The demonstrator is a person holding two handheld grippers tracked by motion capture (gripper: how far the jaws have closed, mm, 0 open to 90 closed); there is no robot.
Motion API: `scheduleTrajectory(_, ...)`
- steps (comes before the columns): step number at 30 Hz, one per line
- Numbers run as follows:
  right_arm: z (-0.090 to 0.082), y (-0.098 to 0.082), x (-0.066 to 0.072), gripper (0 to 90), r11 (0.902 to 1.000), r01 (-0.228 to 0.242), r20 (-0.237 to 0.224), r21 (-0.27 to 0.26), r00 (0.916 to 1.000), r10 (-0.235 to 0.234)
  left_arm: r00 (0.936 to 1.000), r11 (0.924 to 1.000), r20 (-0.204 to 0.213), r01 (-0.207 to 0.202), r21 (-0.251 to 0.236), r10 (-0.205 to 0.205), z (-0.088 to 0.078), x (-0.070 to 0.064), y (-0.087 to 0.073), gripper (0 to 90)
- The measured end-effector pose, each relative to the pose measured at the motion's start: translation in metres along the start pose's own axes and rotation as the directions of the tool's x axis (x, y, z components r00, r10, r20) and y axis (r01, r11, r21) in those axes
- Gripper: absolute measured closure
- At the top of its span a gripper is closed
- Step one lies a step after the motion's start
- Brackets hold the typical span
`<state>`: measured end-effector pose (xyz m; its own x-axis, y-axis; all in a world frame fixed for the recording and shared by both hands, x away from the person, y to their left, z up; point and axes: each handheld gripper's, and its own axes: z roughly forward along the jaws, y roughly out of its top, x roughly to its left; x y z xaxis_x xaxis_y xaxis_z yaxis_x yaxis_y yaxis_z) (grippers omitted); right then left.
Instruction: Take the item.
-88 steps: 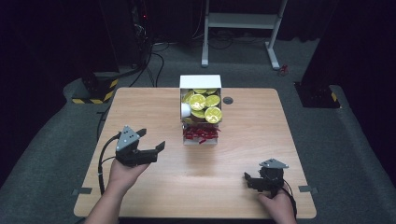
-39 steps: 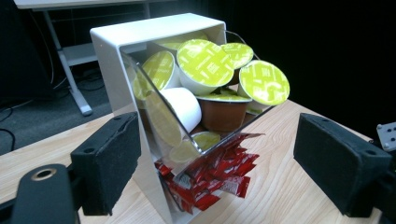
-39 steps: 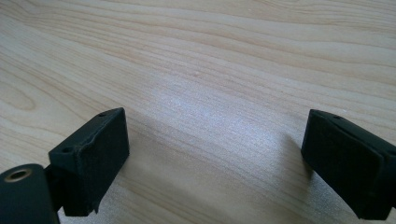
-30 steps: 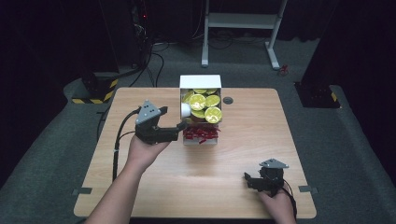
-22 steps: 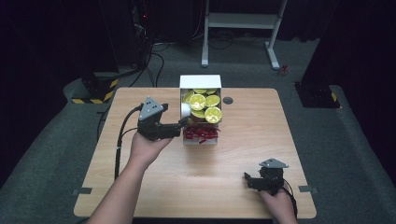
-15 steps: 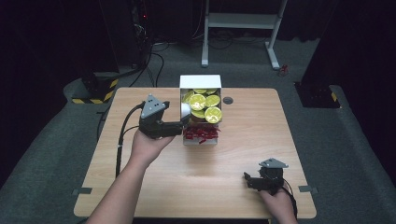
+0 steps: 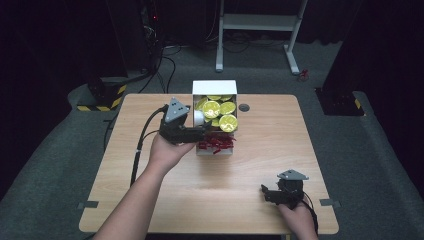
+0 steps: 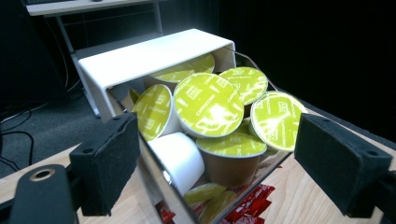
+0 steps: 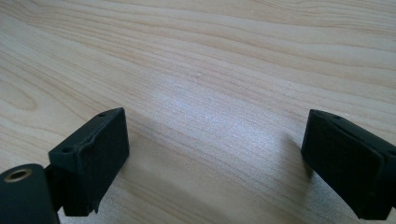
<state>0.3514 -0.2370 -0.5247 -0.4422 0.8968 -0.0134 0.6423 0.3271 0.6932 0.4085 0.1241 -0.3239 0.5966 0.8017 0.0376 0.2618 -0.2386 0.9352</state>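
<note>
Capsules [image 8: 208, 105] between open left tongs [image 8: 233, 168].

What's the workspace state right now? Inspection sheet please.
Surface: wooden table, bare near the person.
Job's things: white box holding green-lidded capsules; red packets at its front.
Clutter: small dark disc beside the box.
Grippers: left gripper open, at the box's side; right gripper open, low over bare wood.
Cables: black cable trails from the left gripper.
Surroundings: white stand, yellow-black striped base, dark floor.
</note>
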Motion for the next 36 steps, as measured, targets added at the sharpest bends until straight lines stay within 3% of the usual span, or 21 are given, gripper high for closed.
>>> scheduleTrajectory(16, 0.0, 0.0, 0.0, 7.5, 1.0, -0.004, 0.0, 0.001, 1.0, 0.004, 0.9999, 1.0, -0.01, -0.004, -0.003, 0.003, 0.018, -0.001, 0.005, 15.8)
scheduleTrajectory(21, 0.0, 0.0, 0.0, 7.6, 1.0, -0.004, 0.0, 0.001, 1.0, 0.004, 1.0, 1.0, -0.006, 0.007, 0.0, -0.007, 0.023, 0.001, 0.007, 20.0)
scheduleTrajectory(31, 0.0, 0.0, 0.0, 7.5, 1.0, -0.002, 0.001, 0.0, 1.0, 0.002, 0.998, 0.9989, -0.042, -0.046, 0.007, 0.047, 0.031, -0.005, 0.012, 31.4)
scheduleTrajectory(33, 0.0, 0.0, 0.0, 7.5, 1.0, -0.002, 0.001, 0.0, 1.0, 0.002, 0.9985, 0.9993, -0.04, -0.037, 0.002, 0.037, 0.033, -0.005, 0.013, 31.5)
scheduleTrajectory(36, 0.0, 0.0, 0.0, 7.5, 1.0, -0.001, 0.0, 0.0, 1.0, 0.001, 0.9967, 0.9984, -0.059, -0.056, 0.01, 0.057, 0.036, -0.007, 0.014, 28.4)
